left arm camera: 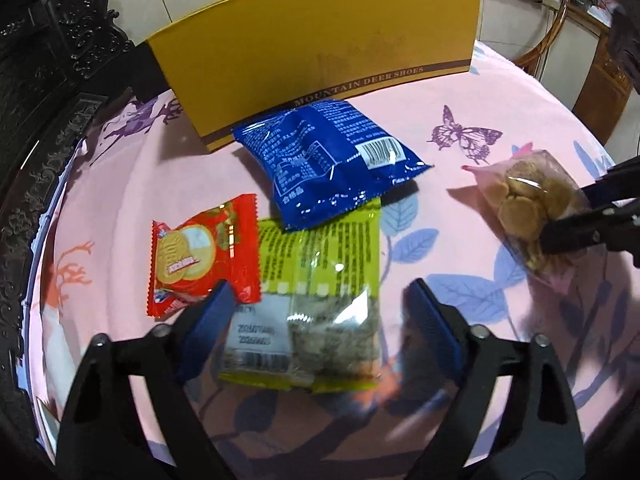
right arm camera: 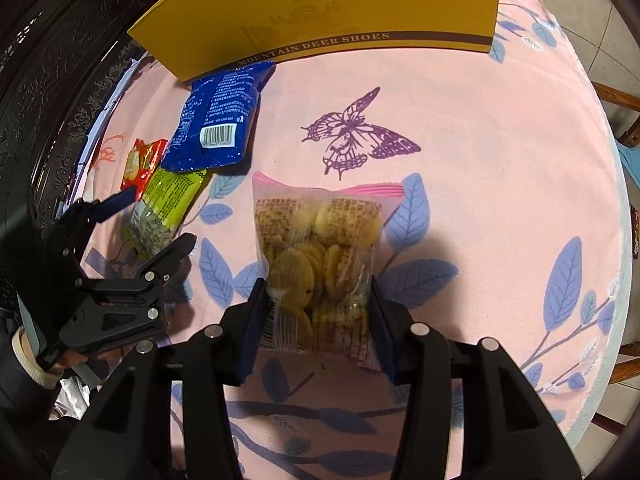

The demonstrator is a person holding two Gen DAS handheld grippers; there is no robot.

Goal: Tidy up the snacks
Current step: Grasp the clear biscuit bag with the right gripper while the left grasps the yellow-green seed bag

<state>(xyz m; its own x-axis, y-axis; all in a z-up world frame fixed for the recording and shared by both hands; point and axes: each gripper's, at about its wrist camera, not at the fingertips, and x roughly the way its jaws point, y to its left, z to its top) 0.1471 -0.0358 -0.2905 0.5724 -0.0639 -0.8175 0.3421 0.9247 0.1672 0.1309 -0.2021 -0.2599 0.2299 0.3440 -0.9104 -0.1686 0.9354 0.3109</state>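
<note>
— Right wrist view is showing the right gripper (right arm camera: 318, 312) closing on the near end of the clear biscuit bag (right arm camera: 318, 248), lower centre of the frame. Is the hold good?

— The two fingers are pressing the bag's sides, jaws narrowed to the bag's width, so it is looking held. A better grip would be biting deeper past the loose film, squeezing gently so the biscuits are not cracking, and lifting straight before carrying toward the yellow shoe box (right arm camera: 320, 4) along the top of the frame.

— And the left gripper (left arm camera: 320, 316)?

— In the left wrist view it is standing wide open, at the bottom centre, straddling the green packet (left arm camera: 320, 284) without gripping it. Its left finger is overlapping the corner of the red biscuit packet (left arm camera: 202, 254) at centre left; whether it is touching, nobody could say.

— The blue packet (left arm camera: 328, 164)?

— It is lying at centre frame, overlapping the green packet's far edge, just beside the box.
</note>
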